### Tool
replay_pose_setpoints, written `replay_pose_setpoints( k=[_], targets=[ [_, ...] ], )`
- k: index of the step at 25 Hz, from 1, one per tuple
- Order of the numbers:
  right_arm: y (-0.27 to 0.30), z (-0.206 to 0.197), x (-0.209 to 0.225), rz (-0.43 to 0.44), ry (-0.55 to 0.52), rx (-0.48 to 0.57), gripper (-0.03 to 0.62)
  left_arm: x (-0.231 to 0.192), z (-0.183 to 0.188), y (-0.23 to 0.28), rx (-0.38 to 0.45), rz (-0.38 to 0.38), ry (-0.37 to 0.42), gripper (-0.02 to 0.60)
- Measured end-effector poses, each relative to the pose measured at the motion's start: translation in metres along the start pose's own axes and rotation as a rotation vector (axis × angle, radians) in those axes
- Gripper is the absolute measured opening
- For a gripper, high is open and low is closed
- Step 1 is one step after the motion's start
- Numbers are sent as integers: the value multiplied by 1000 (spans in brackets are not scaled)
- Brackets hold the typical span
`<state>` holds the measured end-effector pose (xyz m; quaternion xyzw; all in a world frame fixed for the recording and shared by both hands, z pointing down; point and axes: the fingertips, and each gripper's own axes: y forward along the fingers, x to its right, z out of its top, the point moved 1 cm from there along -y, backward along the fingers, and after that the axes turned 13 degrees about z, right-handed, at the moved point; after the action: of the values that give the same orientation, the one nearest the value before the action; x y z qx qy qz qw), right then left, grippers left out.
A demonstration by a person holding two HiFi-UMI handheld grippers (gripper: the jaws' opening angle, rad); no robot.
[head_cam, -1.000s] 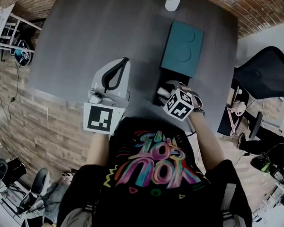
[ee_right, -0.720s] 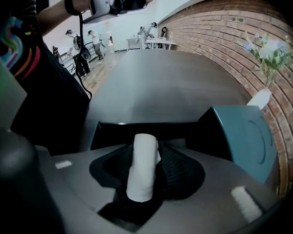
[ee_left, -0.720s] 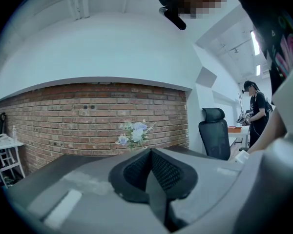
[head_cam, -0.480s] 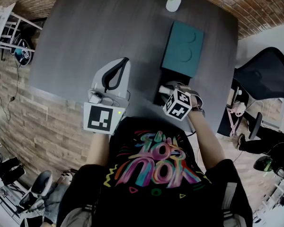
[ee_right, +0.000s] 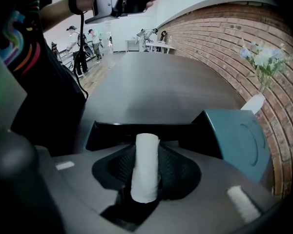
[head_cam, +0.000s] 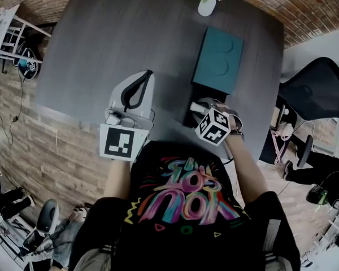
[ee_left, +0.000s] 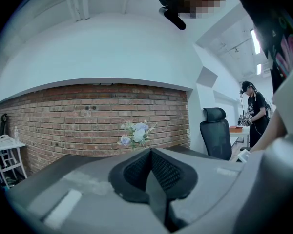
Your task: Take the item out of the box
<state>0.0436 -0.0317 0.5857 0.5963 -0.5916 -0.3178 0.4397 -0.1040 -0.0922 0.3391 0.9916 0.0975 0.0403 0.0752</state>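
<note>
Head view: shows the left gripper (head_cam: 148, 74) over the near part of the dark table (head_cam: 130, 33), well apart from the box, with jaws pressed together and nothing between them; shows the right gripper (head_cam: 199, 107) at the near end of the open black box (head_cam: 187, 115), with the teal lid (head_cam: 217, 60) lying just beyond that box and a white vase (head_cam: 205, 4) of flowers at the far table edge. Left gripper view: looks along 2 black ribbed pads (ee_left: 136, 167) meeting tip to tip, empty, toward the flowers (ee_left: 136, 134), a brick wall (ee_left: 63, 121) and an office chair (ee_left: 216, 135). Right gripper view: shows the right gripper's jaws closing on a white roll (ee_right: 146, 172), pinched lengthwise with 1 pad against each side; places the roll's far end over the near wall of the black box (ee_right: 112, 130), with the teal lid (ee_right: 239, 140) to the right and the vase (ee_right: 254, 104) beyond; leaves unclear whether the roll is clear of the box.
</note>
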Motion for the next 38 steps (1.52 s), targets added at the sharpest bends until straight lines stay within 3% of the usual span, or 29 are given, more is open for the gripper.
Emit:
replay_pose_setpoints(
  k=[16,27,38],
  targets=[
    [-55,20,23,-129,75,195,141,13,9,8,19,-42,14,0],
    [-110,43,27,-172,96,359,137,30,14,15,17,-94,25,0],
    [-175,39,36,-294,221,565,137,42,17,23,22,-134,28,0]
  ],
)
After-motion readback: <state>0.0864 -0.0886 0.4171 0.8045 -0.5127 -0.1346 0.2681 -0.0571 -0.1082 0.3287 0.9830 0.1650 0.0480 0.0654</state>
